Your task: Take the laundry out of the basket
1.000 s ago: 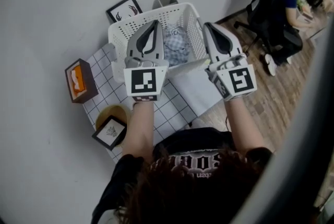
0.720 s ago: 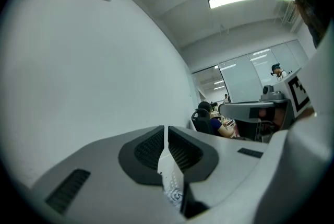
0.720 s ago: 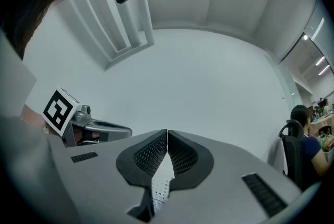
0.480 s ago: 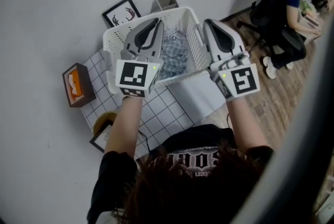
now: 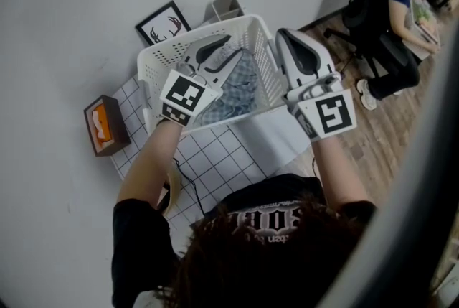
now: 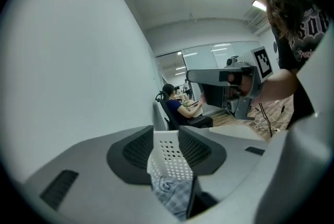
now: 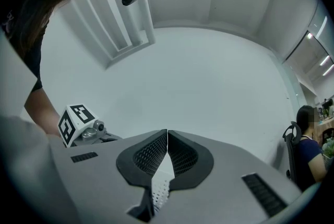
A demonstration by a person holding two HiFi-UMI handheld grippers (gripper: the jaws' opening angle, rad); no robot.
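Note:
The white perforated laundry basket (image 5: 155, 59) stands against the wall with blue checked laundry (image 5: 231, 87) inside. My left gripper (image 5: 231, 49) reaches over the near rim into the basket, just above the cloth. Its jaws have just been opening and now stand a little apart with nothing pressed between them. In the left gripper view, the basket's wall (image 6: 169, 157) and the checked cloth (image 6: 175, 198) show through the gap of the left gripper (image 6: 167, 134). My right gripper (image 5: 285, 35) hovers at the basket's right rim, shut and empty; the right gripper (image 7: 167, 133) has its tips touching.
A framed antler picture (image 5: 163, 23) and a grey bin (image 5: 228, 6) stand behind the basket. A wooden tissue box (image 5: 100, 128) sits left on the checked mat (image 5: 211, 156). A white sheet (image 5: 271, 136) lies at the right. A person sits in an office chair (image 5: 391, 8) on the wood floor.
My left gripper has swung forward and down over the rim into the basket, and its jaws have parted. The right gripper has barely shifted.

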